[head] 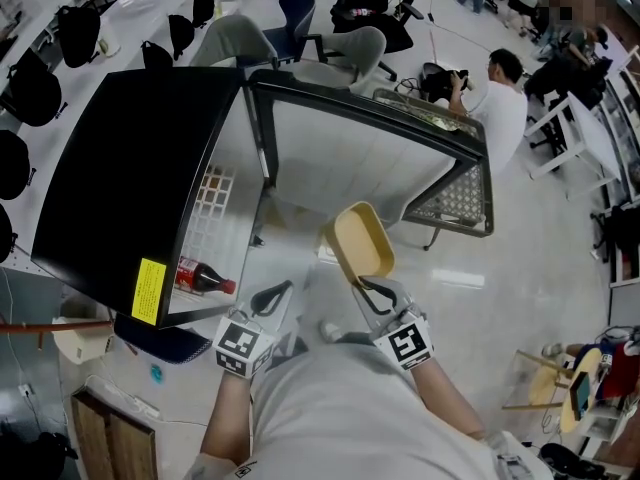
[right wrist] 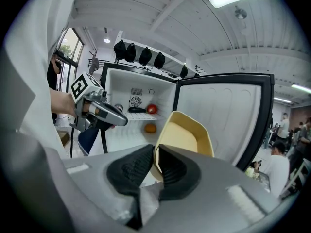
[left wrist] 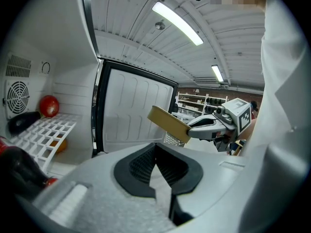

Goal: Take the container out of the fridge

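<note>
Container out of the fridge, pinched in the right gripper

Jaws of the right gripper (right wrist: 154, 154) are nearly together, clamped on the near rim of the yellow container (right wrist: 187, 137), one pad inside the wall and one outside. The container stands tilted up on edge above the jaws, its hollow side facing back toward the person, in the air in front of the open fridge (head: 130, 168) and outside it. Just to its left the left gripper (head: 278, 290) is held level with the right one; its pads meet and nothing is between them. Beyond both, the fridge door (head: 370, 158) is swung wide to the right. Inside the white cabinet a wire shelf (head: 215, 218) carries a red fruit (right wrist: 151, 108), an orange fruit (right wrist: 150, 128) lies below it, and a cola bottle (head: 205, 280) lies on its side near the front edge. Farther off, a person in a white top (head: 500, 108) sits by a desk
</note>
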Motion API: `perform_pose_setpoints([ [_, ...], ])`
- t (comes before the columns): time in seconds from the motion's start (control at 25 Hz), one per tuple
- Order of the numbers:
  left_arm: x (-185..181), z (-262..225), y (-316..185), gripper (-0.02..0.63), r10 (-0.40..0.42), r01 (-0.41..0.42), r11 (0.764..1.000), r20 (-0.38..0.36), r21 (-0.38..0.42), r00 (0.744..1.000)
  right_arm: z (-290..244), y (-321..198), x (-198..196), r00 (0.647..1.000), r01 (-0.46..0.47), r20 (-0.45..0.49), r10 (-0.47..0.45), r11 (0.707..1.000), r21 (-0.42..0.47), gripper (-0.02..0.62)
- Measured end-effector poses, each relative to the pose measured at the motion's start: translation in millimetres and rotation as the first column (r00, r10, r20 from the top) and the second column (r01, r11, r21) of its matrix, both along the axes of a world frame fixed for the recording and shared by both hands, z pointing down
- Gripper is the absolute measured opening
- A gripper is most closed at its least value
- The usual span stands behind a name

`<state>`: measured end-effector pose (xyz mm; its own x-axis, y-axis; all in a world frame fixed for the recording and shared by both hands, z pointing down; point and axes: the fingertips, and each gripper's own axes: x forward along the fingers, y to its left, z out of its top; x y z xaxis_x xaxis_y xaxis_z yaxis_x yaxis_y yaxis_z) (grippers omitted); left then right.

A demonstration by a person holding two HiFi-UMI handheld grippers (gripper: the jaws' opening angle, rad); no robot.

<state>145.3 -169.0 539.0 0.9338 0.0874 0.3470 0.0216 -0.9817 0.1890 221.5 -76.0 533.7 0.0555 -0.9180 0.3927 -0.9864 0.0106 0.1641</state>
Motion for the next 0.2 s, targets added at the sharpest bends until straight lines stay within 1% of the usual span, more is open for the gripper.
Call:
perform_pose_setpoints([
  [0.2,0.7,0.8,2.5,0.009,-0.005,0.005,1.0,0.005,0.001,1.0,0.0,2.8,3.0,1.0,-0.002,0.008,0.002,1.0,0.009,0.04],
])
